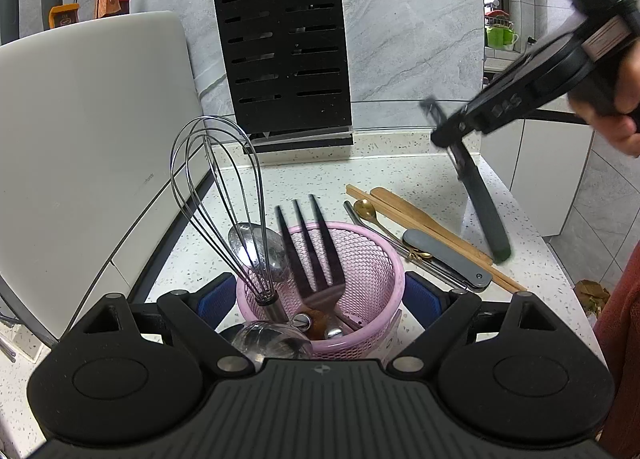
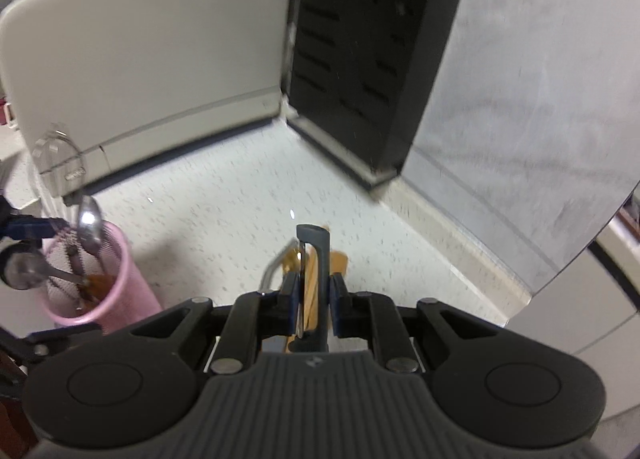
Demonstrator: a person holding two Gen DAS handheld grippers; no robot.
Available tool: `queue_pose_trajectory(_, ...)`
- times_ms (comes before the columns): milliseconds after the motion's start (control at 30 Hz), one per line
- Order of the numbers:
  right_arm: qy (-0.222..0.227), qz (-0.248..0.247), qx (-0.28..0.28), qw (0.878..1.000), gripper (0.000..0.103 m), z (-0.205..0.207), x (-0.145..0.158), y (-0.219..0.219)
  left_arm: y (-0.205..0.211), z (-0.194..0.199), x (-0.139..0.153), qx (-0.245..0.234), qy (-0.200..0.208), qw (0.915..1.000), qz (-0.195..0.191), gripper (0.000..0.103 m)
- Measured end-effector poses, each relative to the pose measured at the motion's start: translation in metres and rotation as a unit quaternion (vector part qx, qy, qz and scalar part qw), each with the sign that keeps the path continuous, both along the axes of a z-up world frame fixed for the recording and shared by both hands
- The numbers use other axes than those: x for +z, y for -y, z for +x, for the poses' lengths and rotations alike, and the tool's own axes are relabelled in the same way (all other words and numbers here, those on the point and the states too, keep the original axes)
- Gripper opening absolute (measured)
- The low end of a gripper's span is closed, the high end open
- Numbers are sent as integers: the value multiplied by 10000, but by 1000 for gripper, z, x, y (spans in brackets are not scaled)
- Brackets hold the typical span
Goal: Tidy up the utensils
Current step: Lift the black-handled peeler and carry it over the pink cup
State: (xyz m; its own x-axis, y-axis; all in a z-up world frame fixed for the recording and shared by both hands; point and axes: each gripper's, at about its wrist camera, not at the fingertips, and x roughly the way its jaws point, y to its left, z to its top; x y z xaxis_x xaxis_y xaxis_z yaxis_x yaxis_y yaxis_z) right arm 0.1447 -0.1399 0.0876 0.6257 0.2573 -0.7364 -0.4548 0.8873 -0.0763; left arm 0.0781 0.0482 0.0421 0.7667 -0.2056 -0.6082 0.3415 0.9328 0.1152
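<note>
left fingers [image 1: 320, 295] clamp pink holder [image 1: 372, 259] | right fingers [image 2: 314, 295] grip blurred peeler [image 2: 316, 255], handle hidden

Speckled counter [image 1: 304, 179] — pink mesh cup [image 1: 372, 259], knife block [image 1: 284, 51], loose utensils [image 1: 424, 235].

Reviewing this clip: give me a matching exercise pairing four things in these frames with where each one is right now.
Things:
1. whisk
2. peeler
3. wooden chopsticks
4. knife block

Places:
A. lying flat on the counter
B. held up in the right gripper
C. standing against the back wall
D. standing in the pink basket

Pairs: 1-D, 2-B, 3-A, 4-C
</note>
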Motion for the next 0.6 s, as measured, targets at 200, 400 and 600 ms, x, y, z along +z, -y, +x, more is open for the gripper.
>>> queue_pose_trajectory(200, 555, 229, 158, 9981, 13, -23, 28, -4, 0, 0, 0, 1, 0, 10000, 0, 103)
queue_pose_trajectory(400, 1066, 525, 362, 9923, 13, -43, 53, -11, 0, 0, 0, 1, 1, 10000, 0, 103)
queue_pose_trajectory(600, 1291, 822, 627, 9862, 13, -60, 70, -25, 0, 0, 0, 1, 0, 10000, 0, 103)
